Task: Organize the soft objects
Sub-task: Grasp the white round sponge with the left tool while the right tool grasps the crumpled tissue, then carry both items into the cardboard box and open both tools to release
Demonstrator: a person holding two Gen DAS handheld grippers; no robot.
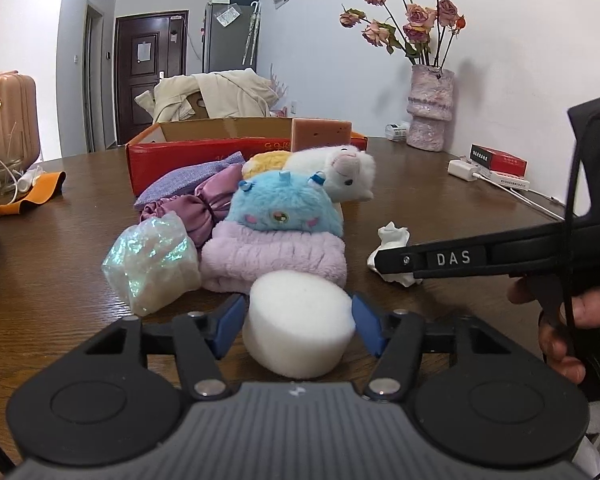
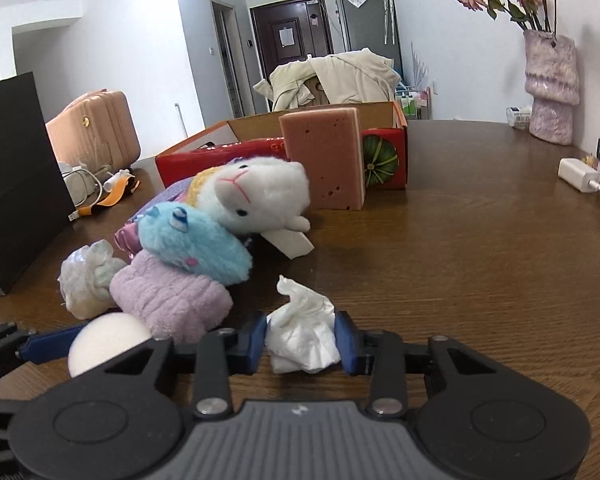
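A white round sponge (image 1: 298,344) lies on the wooden table (image 1: 60,240) between the blue pads (image 1: 230,326) of my left gripper (image 1: 299,314), and both pads touch its sides. My right gripper (image 2: 302,340) is shut on a crumpled white tissue (image 2: 300,322), which also shows in the left wrist view as the tissue (image 1: 392,236) behind a black finger. Just beyond lies a pile: a lilac fluffy cloth (image 1: 276,256), a blue plush (image 1: 284,208), a white plush (image 1: 340,172), a satin scrunchie (image 1: 204,204) and an iridescent crumpled wrap (image 1: 152,260).
An open red cardboard box (image 1: 204,156) stands behind the pile, with a pink sponge block (image 2: 320,160) upright against it. A vase of flowers (image 1: 430,112), a white charger (image 1: 466,170) and a red packet sit at the right wall. A black bag (image 2: 16,176) stands at the left.
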